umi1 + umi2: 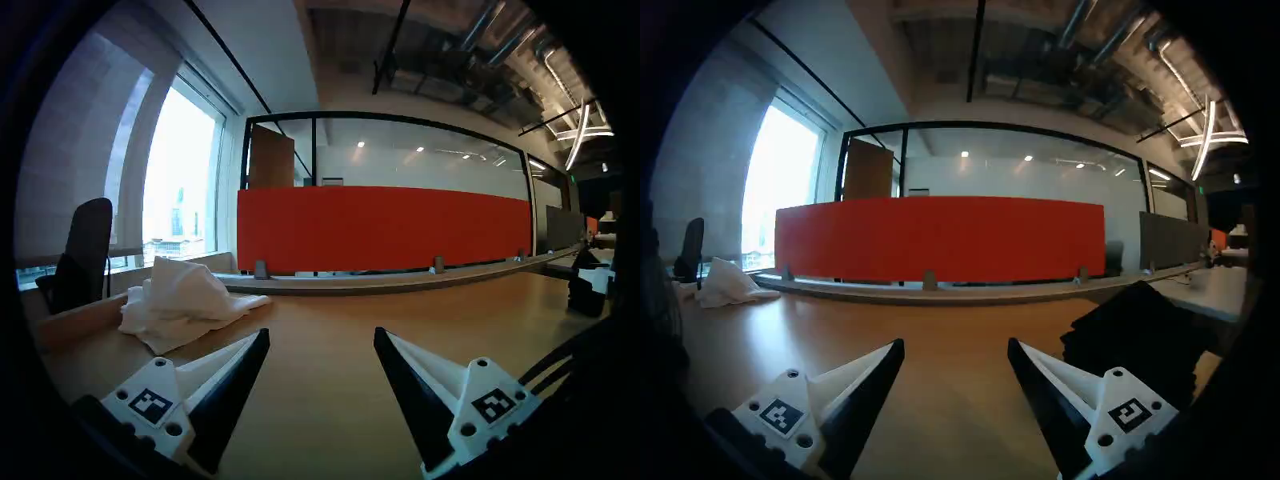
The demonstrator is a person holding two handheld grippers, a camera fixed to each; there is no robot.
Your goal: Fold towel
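A crumpled white towel (180, 302) lies in a heap on the wooden desk (336, 384), ahead and to the left of my left gripper (320, 336). That gripper is open, low over the desk, with nothing between its fingers. In the right gripper view the same towel (726, 284) sits far off at the left edge. My right gripper (955, 346) is also open over bare wood, well away from the towel.
An orange divider panel (382, 227) runs along the back of the desk. A black office chair (80, 256) stands at the left by the window. A black folded stack (1140, 340) sits on the desk just right of my right gripper.
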